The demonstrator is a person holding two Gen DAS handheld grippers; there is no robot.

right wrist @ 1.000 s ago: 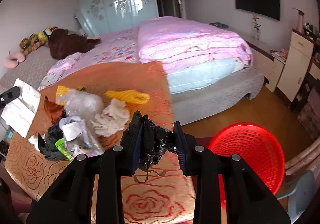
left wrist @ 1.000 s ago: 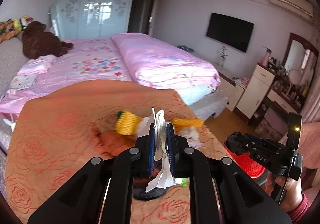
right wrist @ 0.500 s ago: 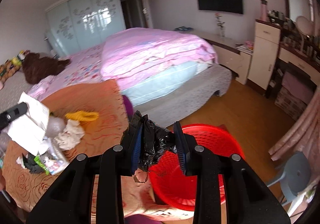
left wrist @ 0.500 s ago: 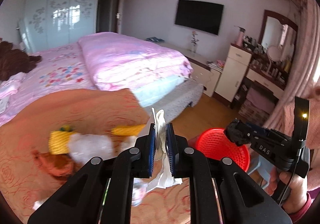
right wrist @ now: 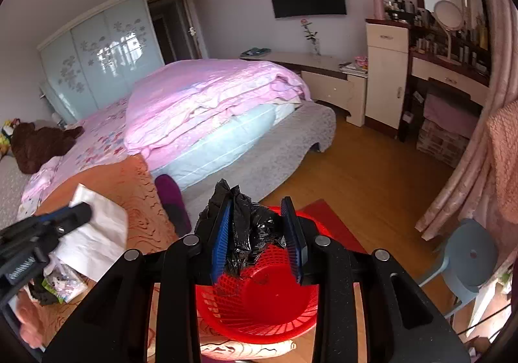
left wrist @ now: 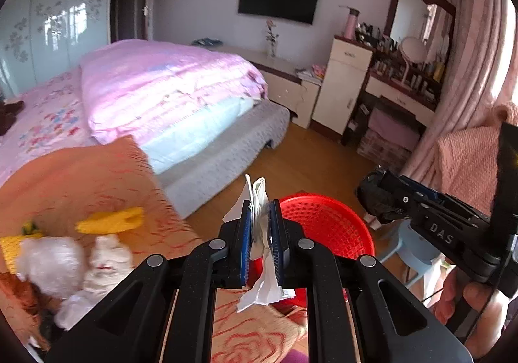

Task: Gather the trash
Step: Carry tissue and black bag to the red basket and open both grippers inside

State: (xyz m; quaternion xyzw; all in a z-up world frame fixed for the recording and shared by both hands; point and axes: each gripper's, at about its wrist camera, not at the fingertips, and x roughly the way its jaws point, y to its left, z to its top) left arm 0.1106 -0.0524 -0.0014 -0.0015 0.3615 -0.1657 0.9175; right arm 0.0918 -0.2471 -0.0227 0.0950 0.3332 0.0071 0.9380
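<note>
Both your claws carry trash near the red basket [right wrist: 259,308].
Your left claw [left wrist: 261,227] clamps white tissue [left wrist: 259,279]; your right claw [right wrist: 257,233] clamps a black bag [right wrist: 249,233].

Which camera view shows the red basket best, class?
The right wrist view: the red basket shows its open inside and near rim below the black bag. In the left wrist view the left gripper and white tissue hide part.

Daylight from the right, behind the curtain [left wrist: 466,78], fills the room brightly, glares on the wardrobe doors [right wrist: 97,62] and washes the quilt [left wrist: 168,88] pale, while motion blur smears the trash on the bench [left wrist: 74,175] and fisheye bending darkens every corner.
</note>
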